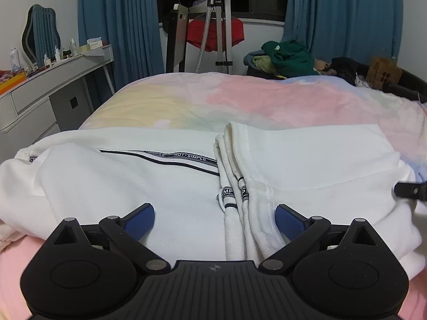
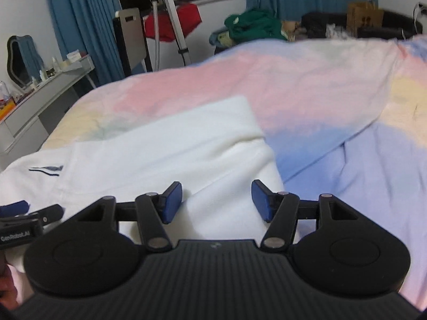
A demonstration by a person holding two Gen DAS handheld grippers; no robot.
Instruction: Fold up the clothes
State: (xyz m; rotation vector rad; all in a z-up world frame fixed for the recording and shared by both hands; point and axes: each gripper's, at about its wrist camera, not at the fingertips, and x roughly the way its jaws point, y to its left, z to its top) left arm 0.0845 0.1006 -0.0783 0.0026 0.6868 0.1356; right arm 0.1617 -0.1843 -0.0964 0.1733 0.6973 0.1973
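Observation:
A white garment (image 1: 160, 186) with a black printed stripe lies spread across the near part of a pastel bedspread (image 1: 240, 98). A folded-in sleeve with drawstring ends (image 1: 234, 186) runs down its middle. My left gripper (image 1: 214, 217) hovers open just above the garment's near edge, blue pads on either side of the sleeve. In the right wrist view the same white garment (image 2: 165, 149) shows its right half. My right gripper (image 2: 216, 202) is open over the garment's right near corner, nothing between its fingers. The left gripper's tip (image 2: 29, 214) shows at that view's left edge.
A grey dressing table (image 1: 40, 93) with bottles and a mirror stands at the left. Behind the bed are blue curtains (image 1: 120, 18), a tripod (image 1: 221, 26), a red cloth and a heap of green clothes (image 1: 288, 58). A cardboard box (image 1: 384, 72) sits far right.

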